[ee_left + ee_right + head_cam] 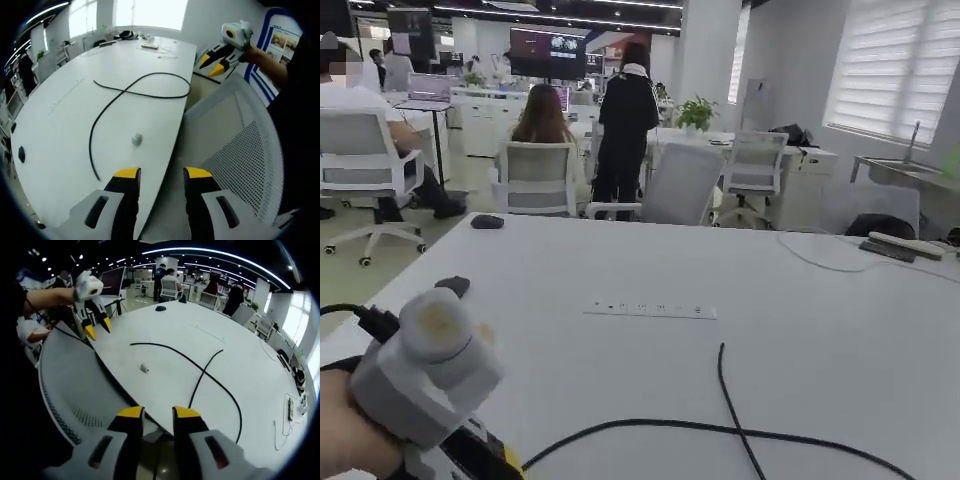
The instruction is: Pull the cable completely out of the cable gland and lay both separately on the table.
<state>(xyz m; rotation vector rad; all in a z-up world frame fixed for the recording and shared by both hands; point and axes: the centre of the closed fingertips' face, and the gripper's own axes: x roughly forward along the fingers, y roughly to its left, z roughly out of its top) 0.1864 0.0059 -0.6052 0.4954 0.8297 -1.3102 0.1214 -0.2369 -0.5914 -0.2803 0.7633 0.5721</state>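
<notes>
A black cable (650, 423) lies in a loose crossed loop on the white table (570, 260). It shows again in both gripper views, cable (141, 94) and cable (202, 371). A small grey cable gland (136, 140) rests on the table apart from the cable, near the front edge, gland (145, 368). My left gripper (162, 175) hovers open and empty off the table edge, and a hand holds it at the lower left of the head view, left gripper (485, 460). My right gripper (158, 414) is open and empty above the chair back, with the right gripper (214, 65) held up off the table.
A white mesh chair back (240, 145) stands against the table's front edge, chair back (75, 390). A black mouse (486, 221) lies at the far left and a socket strip (650, 310) sits flush mid-table. Office chairs and people are beyond the far edge.
</notes>
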